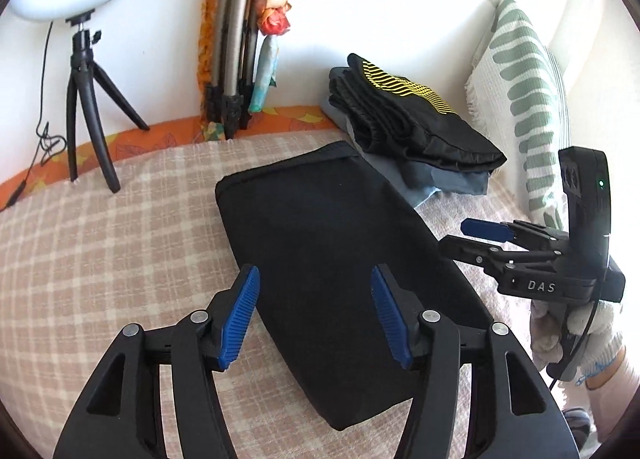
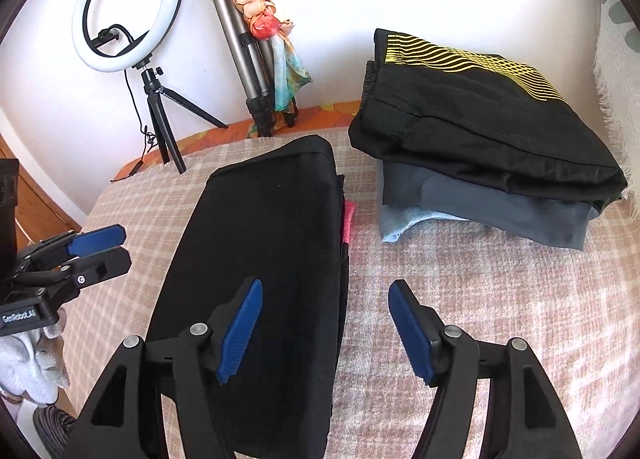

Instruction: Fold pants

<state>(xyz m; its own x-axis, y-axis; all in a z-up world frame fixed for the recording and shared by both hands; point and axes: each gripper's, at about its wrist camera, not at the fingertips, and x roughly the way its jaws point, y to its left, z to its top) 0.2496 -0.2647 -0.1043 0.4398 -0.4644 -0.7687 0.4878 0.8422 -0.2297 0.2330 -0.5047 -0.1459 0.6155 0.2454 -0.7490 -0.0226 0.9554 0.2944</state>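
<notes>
Left wrist view: the left tool (image 1: pixel 315 313) hangs with jaws spread wide and empty above one folded black fabric pants bundle (image 1: pixel 332 259) on the pink checked bed blanket (image 1: pixel 100 251). The right tool (image 2: pixel 325 326) is likewise spread, holding nothing. Behind sit one stack of three folded garments (image 2: pixel 484 147), two tripods and one white ring light (image 2: pixel 128 7).

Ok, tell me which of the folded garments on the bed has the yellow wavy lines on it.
The black garment with yellow lines on top of the stack by the pillow. The grey garment beneath it and the plain black pants lying alone in front of the grippers show no print.
</notes>
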